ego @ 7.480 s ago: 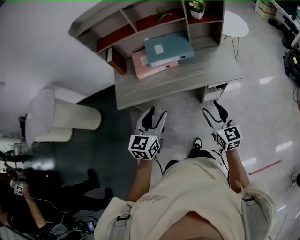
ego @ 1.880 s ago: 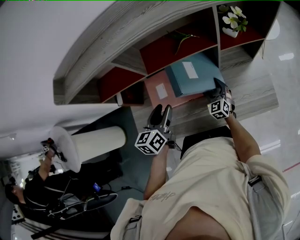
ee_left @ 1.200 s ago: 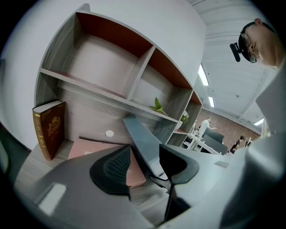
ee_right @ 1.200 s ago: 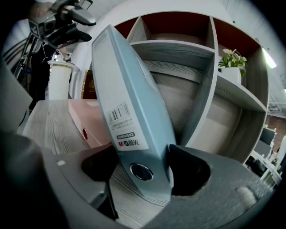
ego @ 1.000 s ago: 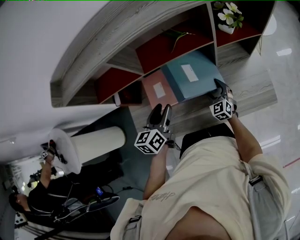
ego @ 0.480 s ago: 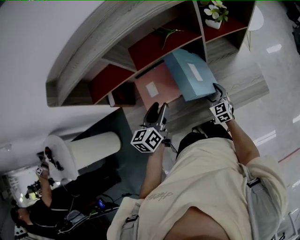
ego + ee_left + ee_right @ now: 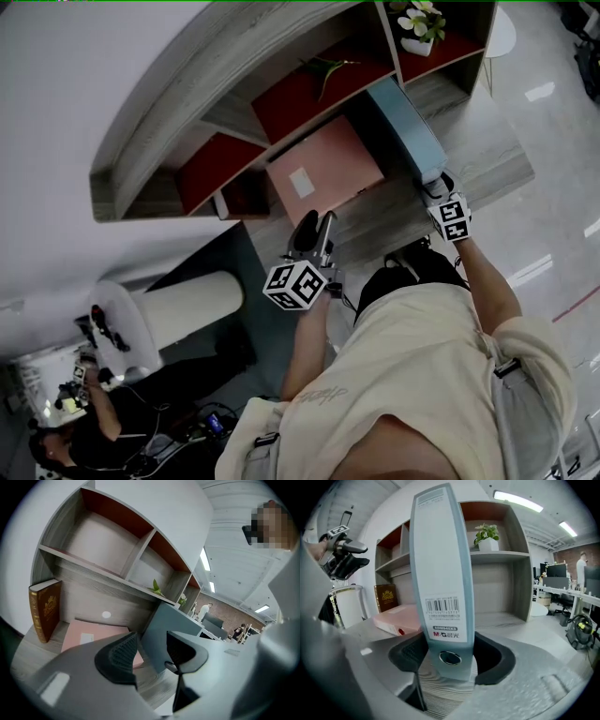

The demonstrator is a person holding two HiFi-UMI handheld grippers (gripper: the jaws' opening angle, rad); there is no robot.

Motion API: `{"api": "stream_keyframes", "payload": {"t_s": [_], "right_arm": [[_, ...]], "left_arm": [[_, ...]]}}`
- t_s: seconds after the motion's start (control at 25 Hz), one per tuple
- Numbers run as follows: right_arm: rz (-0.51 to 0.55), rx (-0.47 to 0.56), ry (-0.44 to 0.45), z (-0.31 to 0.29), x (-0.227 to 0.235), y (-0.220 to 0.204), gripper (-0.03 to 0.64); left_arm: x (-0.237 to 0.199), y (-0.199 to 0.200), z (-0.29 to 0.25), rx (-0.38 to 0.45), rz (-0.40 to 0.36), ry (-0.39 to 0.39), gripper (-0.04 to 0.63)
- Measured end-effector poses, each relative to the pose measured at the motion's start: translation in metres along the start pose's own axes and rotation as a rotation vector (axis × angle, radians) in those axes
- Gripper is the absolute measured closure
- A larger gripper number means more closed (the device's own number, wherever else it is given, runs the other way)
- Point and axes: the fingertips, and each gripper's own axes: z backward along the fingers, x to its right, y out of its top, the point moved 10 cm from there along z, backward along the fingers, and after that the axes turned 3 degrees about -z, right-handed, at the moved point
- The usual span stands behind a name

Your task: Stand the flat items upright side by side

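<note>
A blue binder (image 7: 406, 125) stands on its edge on the grey desk (image 7: 473, 159), spine toward me. My right gripper (image 7: 437, 184) is shut on the foot of that spine (image 7: 443, 573); its jaws have just been closing, with the spine between the pads. To its left a pink binder (image 7: 323, 169) lies flat; it also shows in the right gripper view (image 7: 401, 618). My left gripper (image 7: 314, 225) hovers at the desk's front edge, open and empty (image 7: 150, 651), with the blue binder (image 7: 171, 632) and pink binder (image 7: 89, 637) beyond it.
A shelf unit (image 7: 187, 84) with red-backed compartments rises behind the desk. A brown book (image 7: 45, 610) stands upright at the left, and a potted plant (image 7: 417, 23) sits in the upper right compartment. A white cylinder (image 7: 187, 300) and a person (image 7: 66, 412) are on the floor at left.
The blue binder has swung from lying tilted across the pink one to standing on edge at the right, uncovering the pink binder. The right gripper rolled with it. The left gripper has stayed put.
</note>
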Motion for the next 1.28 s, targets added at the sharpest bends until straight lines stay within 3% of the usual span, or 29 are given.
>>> {"api": "stream_keyframes", "payload": {"t_s": [0.68, 1.08, 1.28], "right_arm": [[-0.075, 0.018, -0.005, -0.039, 0.017, 0.019, 0.314], [-0.115, 0.070, -0.026, -0.061, 0.019, 0.022, 0.301], [-0.048, 0.015, -0.023, -0.060, 0.020, 0.028, 0.294]], "left_arm": [[-0.003, 0.007, 0.001, 0.047, 0.017, 0.084, 0.379], [-0.011, 0.001, -0.003, 0.023, 0.036, 0.139, 0.379], [-0.009, 0.006, -0.010, 0.027, 0.014, 0.137, 0.379]]}}
